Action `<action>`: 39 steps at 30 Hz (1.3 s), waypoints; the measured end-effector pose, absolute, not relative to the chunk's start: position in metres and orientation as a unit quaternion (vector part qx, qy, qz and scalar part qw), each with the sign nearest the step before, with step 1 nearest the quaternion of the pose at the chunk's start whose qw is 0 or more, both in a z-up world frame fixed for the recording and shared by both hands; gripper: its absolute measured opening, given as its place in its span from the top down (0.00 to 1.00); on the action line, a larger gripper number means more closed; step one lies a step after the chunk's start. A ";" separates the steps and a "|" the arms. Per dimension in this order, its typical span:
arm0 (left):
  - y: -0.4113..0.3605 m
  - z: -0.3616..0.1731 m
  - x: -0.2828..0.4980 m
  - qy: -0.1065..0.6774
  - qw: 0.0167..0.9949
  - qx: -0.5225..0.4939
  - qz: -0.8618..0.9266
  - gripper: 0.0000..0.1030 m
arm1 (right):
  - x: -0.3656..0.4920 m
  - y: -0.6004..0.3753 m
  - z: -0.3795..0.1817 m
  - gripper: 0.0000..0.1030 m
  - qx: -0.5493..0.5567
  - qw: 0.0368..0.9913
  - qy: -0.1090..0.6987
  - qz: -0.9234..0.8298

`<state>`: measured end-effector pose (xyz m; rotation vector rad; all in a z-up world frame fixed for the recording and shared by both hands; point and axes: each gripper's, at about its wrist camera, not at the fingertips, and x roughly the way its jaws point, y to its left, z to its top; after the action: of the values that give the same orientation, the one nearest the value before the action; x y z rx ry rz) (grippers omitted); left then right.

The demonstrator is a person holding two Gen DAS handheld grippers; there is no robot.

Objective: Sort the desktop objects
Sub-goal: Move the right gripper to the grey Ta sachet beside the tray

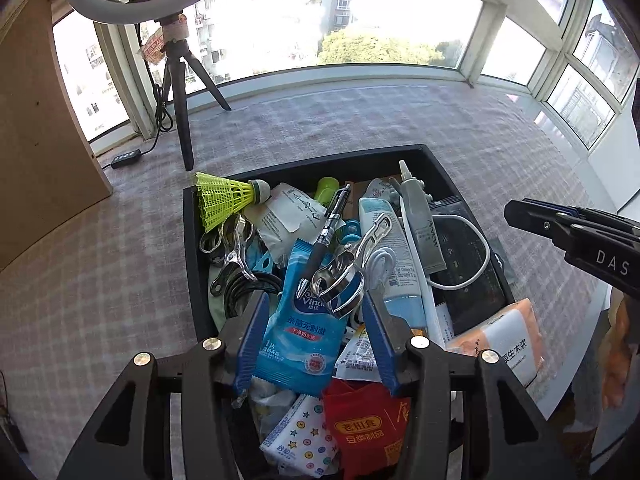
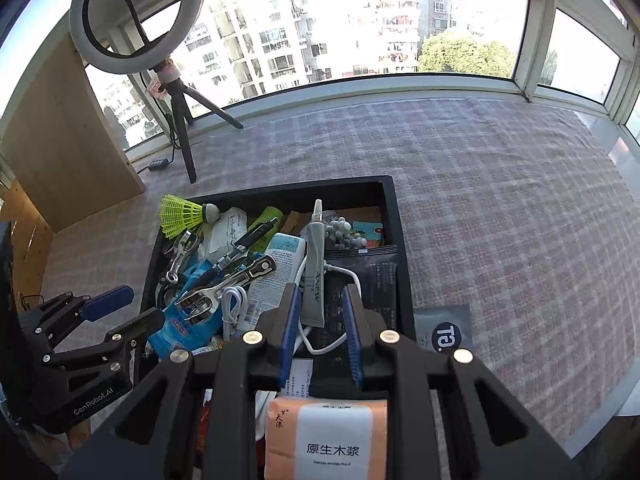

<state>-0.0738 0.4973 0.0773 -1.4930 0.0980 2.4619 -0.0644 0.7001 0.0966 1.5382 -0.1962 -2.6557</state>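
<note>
Black tray (image 1: 192, 240): centre of both views, heaped full, resting on the checked cloth.
Tray, left side: yellow shuttlecock (image 1: 224, 200) on the upper-left rim; steel clips (image 1: 234, 240) and a black coiled cable (image 1: 248, 286) below it.
Tray, middle: blue Vinda wipe packet (image 1: 298, 336), a black pen (image 1: 330, 224) lying across it, a chrome clip (image 1: 348, 272) on top; red snack pouch (image 1: 360, 428) and star-print packet (image 1: 300, 440) at the lower edge.
Tray, right side: grey ANEW tube (image 2: 314, 276), white cable (image 2: 328, 344) over a black pouch (image 2: 380, 280), grey beads (image 2: 340, 232) at the back, orange tissue pack (image 2: 328, 440) nearest me.
My left gripper (image 1: 316, 320): jaws apart, straddling the blue wipe packet and chrome clip without pressing either.
My right gripper (image 2: 320, 316): jaws partly apart over the tube's lower end and the white cable, gripping nothing.
Surface: pink-and-grey checked cloth (image 2: 500, 200); a grey sachet (image 2: 444, 328) lies just right of the tray.
Room: wooden panel (image 2: 60, 140) at left, ring light on a tripod (image 2: 136, 16) upper left, windows (image 2: 360, 20) along the top showing apartment blocks and trees.
</note>
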 end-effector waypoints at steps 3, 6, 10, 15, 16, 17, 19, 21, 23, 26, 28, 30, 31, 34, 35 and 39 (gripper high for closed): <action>0.495 0.080 -0.070 0.037 0.131 -0.510 0.850 0.50 | -0.060 0.711 0.093 0.78 0.503 0.027 -0.073 -0.861; 0.487 0.080 -0.069 0.036 0.122 -0.509 0.851 0.49 | -0.055 0.730 0.091 0.73 0.503 0.020 -0.086 -0.859; 0.473 0.076 -0.066 0.030 0.108 -0.513 0.851 0.49 | -0.046 0.768 0.083 0.63 0.509 -0.012 -0.086 -0.856; 0.461 0.064 -0.060 0.030 0.097 -0.526 0.844 0.49 | -0.039 0.810 0.048 0.58 0.554 -0.021 -0.102 -0.826; 0.459 0.061 -0.058 0.032 0.095 -0.529 0.843 0.49 | -0.037 0.814 0.039 0.58 0.563 -0.026 -0.096 -0.820; 0.457 0.060 -0.056 0.033 0.093 -0.531 0.842 0.49 | -0.036 0.818 0.029 0.58 0.572 -0.028 -0.092 -0.814; 0.454 0.056 -0.053 0.034 0.090 -0.535 0.839 0.49 | -0.032 0.824 0.012 0.58 0.588 -0.022 -0.097 -0.803; 0.449 0.054 -0.051 0.033 0.084 -0.539 0.837 0.49 | -0.027 0.826 0.001 0.58 0.593 -0.018 -0.080 -0.801; 0.445 0.052 -0.050 0.030 0.078 -0.541 0.837 0.49 | -0.023 0.827 -0.010 0.58 0.606 -0.010 -0.065 -0.793; 0.439 0.050 -0.050 0.023 0.069 -0.546 0.835 0.49 | -0.023 0.829 -0.022 0.58 0.616 -0.003 -0.051 -0.786; 0.437 0.048 -0.050 0.021 0.064 -0.549 0.833 0.49 | -0.027 0.832 -0.027 0.56 0.618 -0.002 -0.061 -0.784; 0.435 0.047 -0.050 0.018 0.061 -0.551 0.832 0.49 | -0.035 0.834 -0.033 0.46 0.619 -0.007 -0.076 -0.782; 0.435 0.046 -0.050 0.018 0.059 -0.553 0.831 0.49 | -0.040 0.833 -0.035 0.45 0.618 -0.006 -0.079 -0.782; 0.431 0.044 -0.048 0.020 0.050 -0.556 0.829 0.49 | -0.053 0.829 -0.043 0.45 0.618 -0.003 -0.069 -0.783; 0.429 0.044 -0.047 0.019 0.048 -0.558 0.828 0.49 | -0.056 0.827 -0.044 0.45 0.618 0.000 -0.065 -0.784; 0.418 0.040 -0.045 0.015 0.034 -0.564 0.825 0.49 | -0.065 0.822 -0.045 0.45 0.610 0.031 -0.045 -0.790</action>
<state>-0.0452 0.4182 0.0401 -1.7337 0.0447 2.5366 -0.0648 0.8217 -0.0448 1.8797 -0.1386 -2.4350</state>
